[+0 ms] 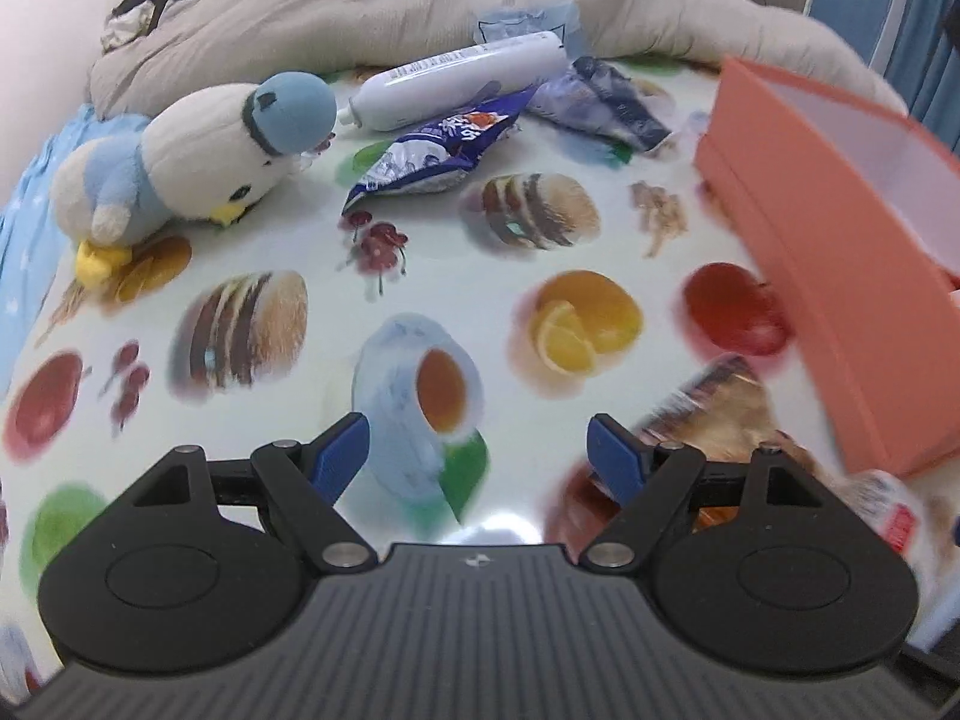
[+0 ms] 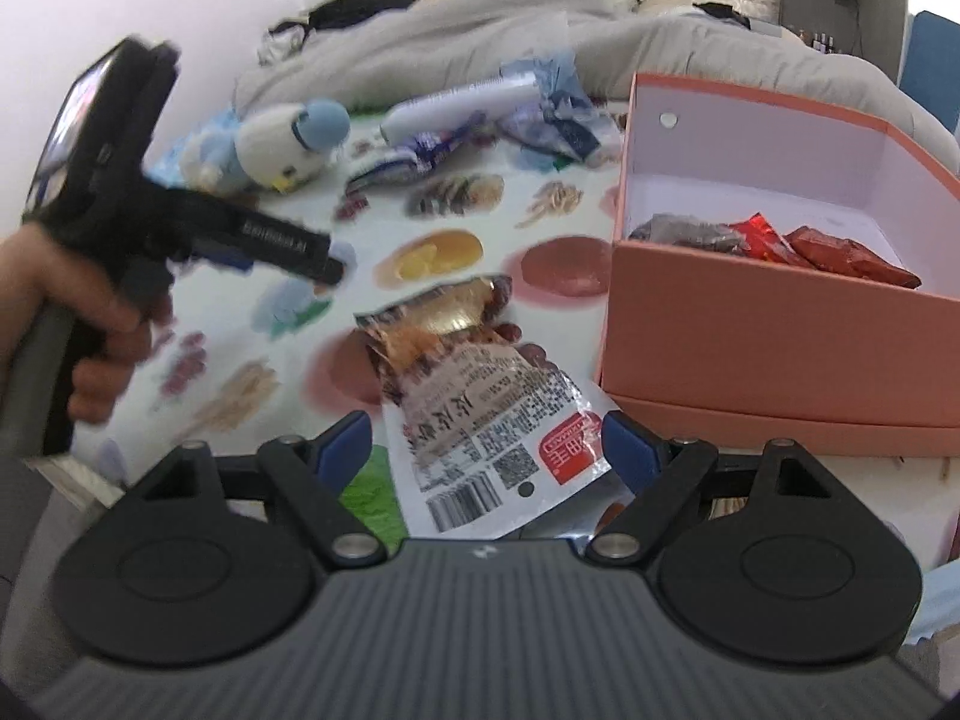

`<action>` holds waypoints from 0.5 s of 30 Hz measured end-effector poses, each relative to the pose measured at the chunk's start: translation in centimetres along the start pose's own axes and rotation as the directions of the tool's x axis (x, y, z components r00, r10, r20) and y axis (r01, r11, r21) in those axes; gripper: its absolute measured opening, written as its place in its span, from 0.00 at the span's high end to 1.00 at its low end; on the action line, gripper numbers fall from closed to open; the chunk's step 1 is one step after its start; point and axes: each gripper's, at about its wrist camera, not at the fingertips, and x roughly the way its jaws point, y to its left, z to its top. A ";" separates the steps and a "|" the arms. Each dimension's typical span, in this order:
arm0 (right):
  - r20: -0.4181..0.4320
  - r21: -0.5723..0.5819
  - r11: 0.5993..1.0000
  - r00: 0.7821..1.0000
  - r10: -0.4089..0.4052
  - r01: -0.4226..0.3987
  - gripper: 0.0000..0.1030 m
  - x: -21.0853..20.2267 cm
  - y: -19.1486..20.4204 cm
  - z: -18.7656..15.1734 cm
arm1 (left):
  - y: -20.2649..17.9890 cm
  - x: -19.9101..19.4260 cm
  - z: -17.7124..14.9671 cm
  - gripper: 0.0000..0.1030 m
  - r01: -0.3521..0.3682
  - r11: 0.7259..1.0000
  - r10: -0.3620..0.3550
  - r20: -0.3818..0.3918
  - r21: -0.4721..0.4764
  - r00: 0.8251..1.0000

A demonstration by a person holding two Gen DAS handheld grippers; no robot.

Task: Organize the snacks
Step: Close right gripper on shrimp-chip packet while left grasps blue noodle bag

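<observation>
A brown and white snack bag (image 2: 480,408) lies flat on the food-print tablecloth (image 2: 372,228), between the fingers of my right gripper (image 2: 487,447). That gripper is open and its pads do not press the bag. Just right of it stands an orange box (image 2: 780,348) holding red packets (image 2: 840,252) and a dark packet (image 2: 684,234). My left gripper (image 1: 477,453) hovers open over the cloth with nothing between its fingers; the same snack bag (image 1: 714,414) lies blurred by its right finger. A hand holds the left gripper (image 2: 324,258) at the left in the right wrist view.
At the far side of the table lie a blue snack bag (image 1: 432,150), a white tube (image 1: 462,81), a dark blue packet (image 1: 600,102) and a plush penguin (image 1: 198,162). A grey blanket (image 1: 360,12) is heaped behind them. The orange box (image 1: 840,300) borders the right side.
</observation>
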 end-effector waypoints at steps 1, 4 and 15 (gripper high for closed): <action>-0.009 -0.010 1.000 1.000 0.002 -0.002 0.18 0.5 0.1 0.0 | 0.2 0.7 0.5 0.19 -0.004 1.000 0.004 0.003 0.002 1.000; -0.021 -0.055 0.998 0.999 0.040 -0.041 0.18 1.1 0.9 0.3 | 1.3 2.7 2.7 0.19 -0.003 1.000 0.003 0.017 -0.008 1.000; -0.022 -0.302 0.953 1.000 0.003 -0.009 0.18 4.2 5.1 2.5 | 3.0 8.3 11.1 0.16 0.011 0.999 -0.013 0.072 0.039 0.997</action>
